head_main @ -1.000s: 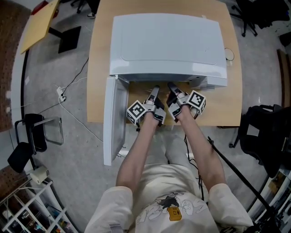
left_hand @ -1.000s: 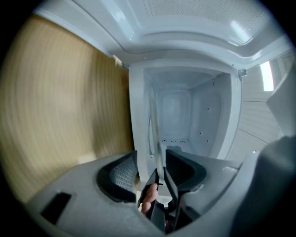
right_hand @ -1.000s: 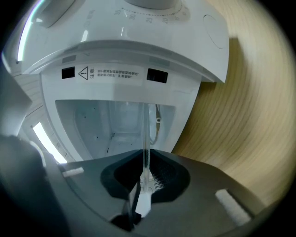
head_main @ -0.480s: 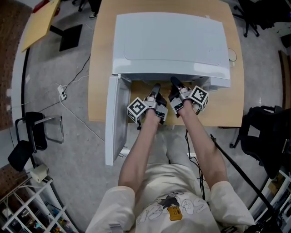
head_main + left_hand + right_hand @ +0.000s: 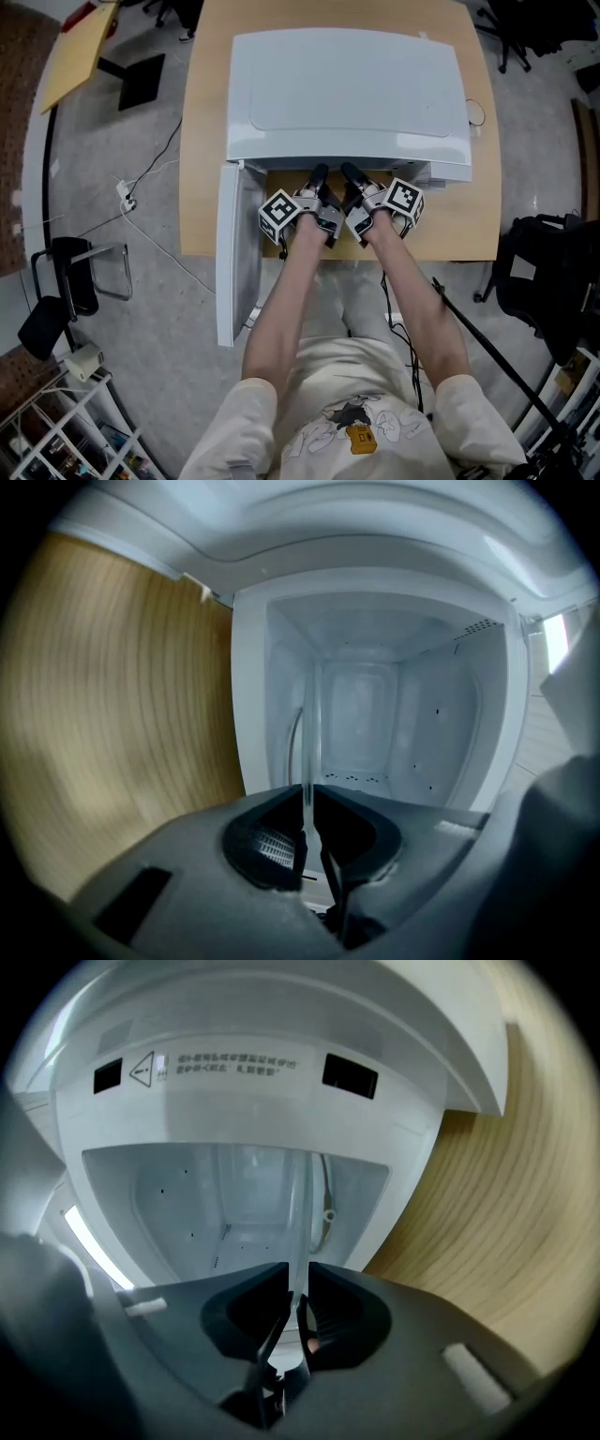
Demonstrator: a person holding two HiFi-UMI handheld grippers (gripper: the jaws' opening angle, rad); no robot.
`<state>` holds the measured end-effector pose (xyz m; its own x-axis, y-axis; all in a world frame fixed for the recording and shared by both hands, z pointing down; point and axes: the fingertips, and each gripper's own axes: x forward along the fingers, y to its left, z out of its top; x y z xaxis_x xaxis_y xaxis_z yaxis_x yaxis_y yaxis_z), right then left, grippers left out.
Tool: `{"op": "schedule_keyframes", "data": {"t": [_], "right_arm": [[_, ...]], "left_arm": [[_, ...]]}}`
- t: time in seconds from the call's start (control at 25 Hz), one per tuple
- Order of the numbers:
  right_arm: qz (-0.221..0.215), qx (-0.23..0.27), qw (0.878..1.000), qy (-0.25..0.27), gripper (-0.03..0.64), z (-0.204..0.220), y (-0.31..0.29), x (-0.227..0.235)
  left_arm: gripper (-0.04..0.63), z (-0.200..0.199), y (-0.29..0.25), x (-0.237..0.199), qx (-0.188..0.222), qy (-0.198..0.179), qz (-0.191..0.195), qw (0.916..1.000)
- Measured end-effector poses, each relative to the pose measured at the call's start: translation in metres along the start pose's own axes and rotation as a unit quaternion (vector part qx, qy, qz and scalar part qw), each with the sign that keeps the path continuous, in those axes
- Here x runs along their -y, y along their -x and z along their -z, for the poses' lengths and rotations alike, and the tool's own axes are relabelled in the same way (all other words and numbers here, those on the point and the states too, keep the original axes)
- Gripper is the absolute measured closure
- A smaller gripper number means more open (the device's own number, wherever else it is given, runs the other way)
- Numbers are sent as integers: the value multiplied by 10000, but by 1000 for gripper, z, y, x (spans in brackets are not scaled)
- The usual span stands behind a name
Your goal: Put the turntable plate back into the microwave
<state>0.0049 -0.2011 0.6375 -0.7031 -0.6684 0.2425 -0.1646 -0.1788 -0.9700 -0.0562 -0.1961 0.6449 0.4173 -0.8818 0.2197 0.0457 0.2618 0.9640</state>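
From the head view, a white microwave stands on a wooden table with its door swung open to the left. The left gripper and the right gripper lie side by side at the mouth of the oven, their tips under the front edge of its top. The turntable plate cannot be made out from here. In the left gripper view, the clear glass turntable plate shows edge-on as a thin pale strip. It runs from between the jaws straight ahead into the white cavity. These jaws are closing, and the ribbed pads sit against the rim of the glass on both sides. In the right gripper view, the same plate is again edge-on, its rim between the jaws and the rest reaching forward into the oven below the warning label on the front frame. These jaws are opening, with the glass rim between them and a sliver of dark gap beside it.
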Motion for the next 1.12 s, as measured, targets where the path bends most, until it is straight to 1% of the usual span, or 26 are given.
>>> {"op": "schedule_keyframes", "data": {"t": [0.12, 0.16, 0.2, 0.36, 0.44, 0.52, 0.56, 0.64, 0.72, 0.76, 0.8, 0.88, 0.96, 1.12], "right_arm": [[68, -216, 9997, 130, 545, 5, -4, -1], [101, -236, 9996, 132, 550, 5, -5, 0], [127, -248, 9995, 116, 570, 5, -6, 0], [142, -185, 9997, 45, 578, 1, -9, -3], [175, -128, 9997, 62, 580, -2, -10, -4], [235, -90, 9996, 103, 584, -3, -11, -3], [271, -76, 9995, 114, 584, -3, -11, -2], [321, -10, 9995, 75, 584, -4, -12, 1], [357, 111, 9993, 14, 586, -8, -12, 4], [376, 168, 9992, -6, 586, -11, -12, 5], [401, 211, 9990, -9, 586, -13, -11, 6], [462, 266, 9986, 31, 586, -17, -11, 7], [497, 337, 9982, 65, 586, -21, -11, 7], [539, 450, 9975, 79, 586, -27, -10, 7]], "left_arm": [[563, 0, -5, -1, -118, -81, -74, 9999], [563, 0, -6, -1, -163, -96, -91, 9998], [563, 1, -7, 0, -210, -100, -105, 9997], [563, 0, -14, 5, -401, -134, -114, 9990], [561, 0, -16, 7, -439, -148, -83, 9989], [557, 0, -17, 7, -455, -84, -26, 9989], [538, 0, -17, 7, -483, -77, -8, 9988], [514, 3, -14, 7, -636, -244, -47, 9977], [506, 8, -9, 6, -818, -576, -148, 9949], [509, 9, -6, 5, -825, -688, -191, 9940], [518, 8, -2, 4, -750, -730, -229, 9942], [563, -1, 3, 2, -459, -731, -326, 9957], [572, -12, 4, -1, -260, -720, -440, 9961], [577, -19, -2, -5, -243, -695, -611, 9954]]}}
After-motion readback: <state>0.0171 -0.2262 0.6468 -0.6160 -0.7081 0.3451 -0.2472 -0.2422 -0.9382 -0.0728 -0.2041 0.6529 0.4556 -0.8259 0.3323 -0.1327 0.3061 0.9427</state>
